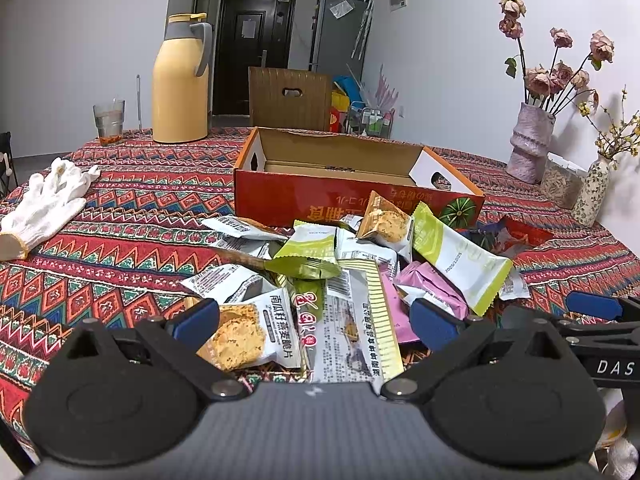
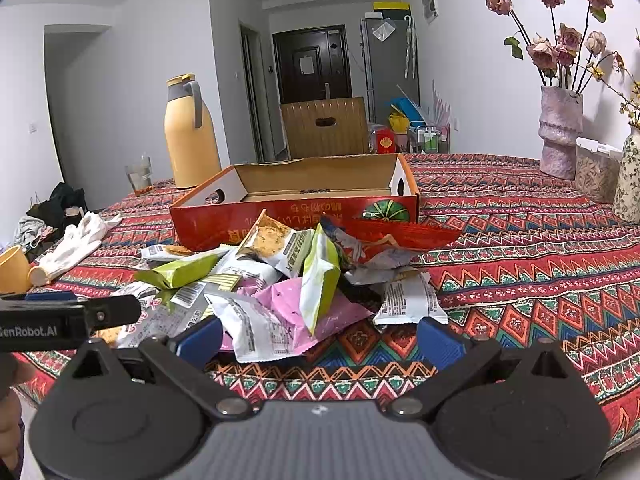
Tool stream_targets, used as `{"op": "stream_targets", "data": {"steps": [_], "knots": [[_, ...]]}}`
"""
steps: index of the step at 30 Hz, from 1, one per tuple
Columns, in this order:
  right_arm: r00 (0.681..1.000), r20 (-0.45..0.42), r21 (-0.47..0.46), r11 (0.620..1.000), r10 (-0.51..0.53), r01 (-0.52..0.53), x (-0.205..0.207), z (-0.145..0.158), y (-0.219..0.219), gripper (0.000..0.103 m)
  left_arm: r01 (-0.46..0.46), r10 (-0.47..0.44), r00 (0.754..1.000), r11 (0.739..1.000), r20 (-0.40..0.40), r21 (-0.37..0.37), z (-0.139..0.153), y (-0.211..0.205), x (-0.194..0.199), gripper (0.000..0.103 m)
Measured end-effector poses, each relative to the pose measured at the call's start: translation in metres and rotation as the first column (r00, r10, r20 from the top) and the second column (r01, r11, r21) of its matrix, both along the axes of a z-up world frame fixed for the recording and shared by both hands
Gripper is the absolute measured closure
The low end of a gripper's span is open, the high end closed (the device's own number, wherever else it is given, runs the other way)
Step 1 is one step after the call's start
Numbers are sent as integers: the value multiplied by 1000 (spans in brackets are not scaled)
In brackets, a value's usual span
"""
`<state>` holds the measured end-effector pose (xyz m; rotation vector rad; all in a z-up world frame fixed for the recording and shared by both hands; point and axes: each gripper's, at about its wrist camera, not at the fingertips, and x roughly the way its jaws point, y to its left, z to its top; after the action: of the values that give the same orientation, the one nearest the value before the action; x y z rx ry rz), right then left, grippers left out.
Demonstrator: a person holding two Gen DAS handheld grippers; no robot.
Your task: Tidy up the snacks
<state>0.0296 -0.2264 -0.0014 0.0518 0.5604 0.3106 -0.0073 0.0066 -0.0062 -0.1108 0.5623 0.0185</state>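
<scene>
Snack packets (image 1: pixel 340 276) heaped loose on the tablecloth (image 1: pixel 120 240), just ahead of both claws, so either can reach. Left gripper (image 1: pixel 316 322) released, jaws spread over the nearest packets; right gripper (image 2: pixel 320 338) released too, holding nothing. Empty cardboard box (image 1: pixel 344 184) stands open just beyond the heap, likely the destination.

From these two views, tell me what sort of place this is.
Probably a home dining area: a cloth-covered table with a thermos, a vase of dried roses, and a fridge by the door.
</scene>
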Motion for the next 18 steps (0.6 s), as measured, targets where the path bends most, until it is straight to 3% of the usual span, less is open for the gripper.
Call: {"op": "stream_targets", "data": {"steps": [18], "knots": [[1000,-11,2,1000,0,0,1,-2,-1,0,0,0,1000,1000,-5,0,-1,-1,1,0]]}}
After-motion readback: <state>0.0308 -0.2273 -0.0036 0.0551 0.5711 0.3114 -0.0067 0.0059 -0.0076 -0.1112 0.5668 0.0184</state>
